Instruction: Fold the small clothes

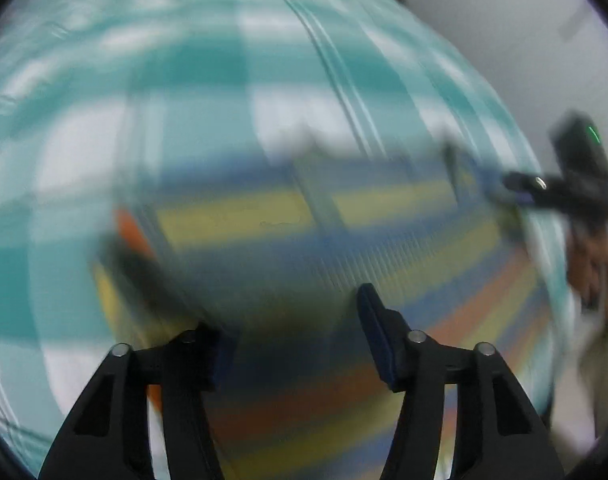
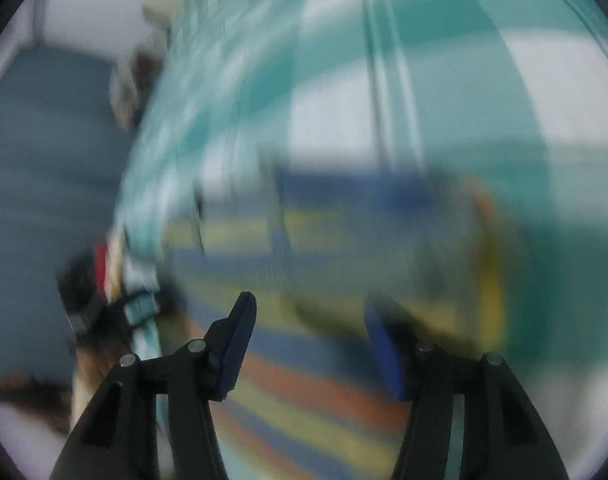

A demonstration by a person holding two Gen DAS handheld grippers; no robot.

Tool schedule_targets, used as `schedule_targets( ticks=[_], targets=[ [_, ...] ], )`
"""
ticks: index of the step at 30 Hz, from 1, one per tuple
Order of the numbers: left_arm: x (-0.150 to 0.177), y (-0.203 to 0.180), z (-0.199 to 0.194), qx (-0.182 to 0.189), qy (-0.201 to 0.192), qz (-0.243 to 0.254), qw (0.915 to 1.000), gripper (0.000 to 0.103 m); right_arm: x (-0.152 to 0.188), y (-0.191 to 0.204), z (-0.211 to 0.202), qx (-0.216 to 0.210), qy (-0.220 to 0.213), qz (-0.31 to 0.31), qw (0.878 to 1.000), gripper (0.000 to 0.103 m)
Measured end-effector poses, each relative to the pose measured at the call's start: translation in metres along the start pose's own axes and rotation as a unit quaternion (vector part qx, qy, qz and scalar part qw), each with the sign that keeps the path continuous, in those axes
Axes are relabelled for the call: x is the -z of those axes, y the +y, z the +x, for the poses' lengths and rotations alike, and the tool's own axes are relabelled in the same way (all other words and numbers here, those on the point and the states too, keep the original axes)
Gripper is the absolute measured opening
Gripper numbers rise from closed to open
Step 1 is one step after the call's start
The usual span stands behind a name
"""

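- Both views heavily motion-blurred.
- Left tongs point(image 1: 300, 336): released, jaws spread, nothing between them.
- Right tongs point(image 2: 312, 340): released, jaws apart.
- Striped garment point(image 1: 304, 240), blue, yellow and orange, lies at frame centre on the teal-and-white checked cloth point(image 1: 184, 80).

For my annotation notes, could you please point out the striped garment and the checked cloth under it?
striped garment point(image 1: 240, 220): left wrist view, on a yellow stripe.
checked cloth point(image 1: 200, 68): left wrist view, on a dark teal square.
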State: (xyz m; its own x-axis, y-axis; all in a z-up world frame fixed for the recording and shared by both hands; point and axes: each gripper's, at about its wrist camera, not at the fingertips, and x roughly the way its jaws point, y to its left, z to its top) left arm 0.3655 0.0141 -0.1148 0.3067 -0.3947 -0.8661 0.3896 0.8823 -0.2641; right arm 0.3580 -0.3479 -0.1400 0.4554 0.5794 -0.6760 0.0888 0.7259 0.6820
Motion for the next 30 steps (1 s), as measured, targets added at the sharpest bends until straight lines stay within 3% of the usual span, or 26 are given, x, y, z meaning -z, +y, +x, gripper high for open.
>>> schedule_targets(
  ticks=[2, 3, 5, 9, 12, 14, 16, 18, 20, 23, 26, 28, 30],
  targets=[
    [-0.01, 0.016, -0.023, 0.01, -0.081, -0.062, 0.9947, 0.059, -0.008, 0.01, -0.018, -0.035, -0.089, -0.004, 0.995, 0.057],
    [-0.01, 0.023, -0.035, 0.02, -0.11, -0.085, 0.9901, 0.068, -0.007, 0.013, -0.026, -0.052, -0.109, -0.005, 0.993, 0.057],
    [-0.002, 0.03, -0.057, 0.033, -0.138, -0.092, 0.9855, 0.076, 0.001, 0.024, -0.039, -0.055, -0.101, -0.033, 0.993, 0.057],
    [0.046, 0.015, -0.073, 0.028, -0.114, -0.011, 0.9931, 0.082, 0.046, 0.038, -0.047, -0.034, -0.033, -0.125, 0.991, 0.057],
    [0.098, 0.004, -0.052, -0.055, -0.039, 0.046, 0.9966, 0.081, 0.106, 0.018, -0.047, -0.016, 0.047, -0.165, 0.985, 0.059],
    [0.127, 0.013, -0.049, -0.104, -0.002, 0.054, 0.9931, 0.074, 0.147, -0.009, -0.05, 0.06, 0.094, -0.192, 0.975, 0.055],
    [0.154, 0.024, -0.069, -0.141, -0.015, 0.047, 0.9888, 0.074, 0.174, -0.032, -0.072, 0.099, 0.097, -0.198, 0.97, 0.05],
    [0.166, 0.019, -0.094, -0.146, -0.05, 0.033, 0.9875, 0.073, 0.184, -0.046, -0.104, 0.094, 0.079, -0.175, 0.977, 0.048],
    [0.169, -0.013, -0.107, -0.117, -0.082, 0.049, 0.9885, 0.075, 0.175, -0.048, -0.124, 0.099, 0.055, -0.163, 0.98, 0.049],
    [0.164, -0.096, -0.095, -0.06, -0.1, 0.134, 0.9841, 0.079, 0.136, -0.052, -0.129, 0.062, 0.018, -0.116, 0.991, 0.058],
    [0.165, -0.186, -0.054, -0.02, -0.096, 0.221, 0.9703, 0.079, 0.092, -0.071, -0.097, 0.017, 0.008, -0.035, 0.999, 0.059],
    [0.163, -0.23, -0.019, -0.003, -0.082, 0.251, 0.9646, 0.079, 0.075, -0.079, -0.076, 0.027, 0.012, -0.011, 1.0, 0.059],
    [0.161, -0.261, 0.012, 0.008, -0.072, 0.264, 0.9617, 0.079, 0.063, -0.087, -0.056, 0.003, 0.026, 0.01, 1.0, 0.058]
  ],
)
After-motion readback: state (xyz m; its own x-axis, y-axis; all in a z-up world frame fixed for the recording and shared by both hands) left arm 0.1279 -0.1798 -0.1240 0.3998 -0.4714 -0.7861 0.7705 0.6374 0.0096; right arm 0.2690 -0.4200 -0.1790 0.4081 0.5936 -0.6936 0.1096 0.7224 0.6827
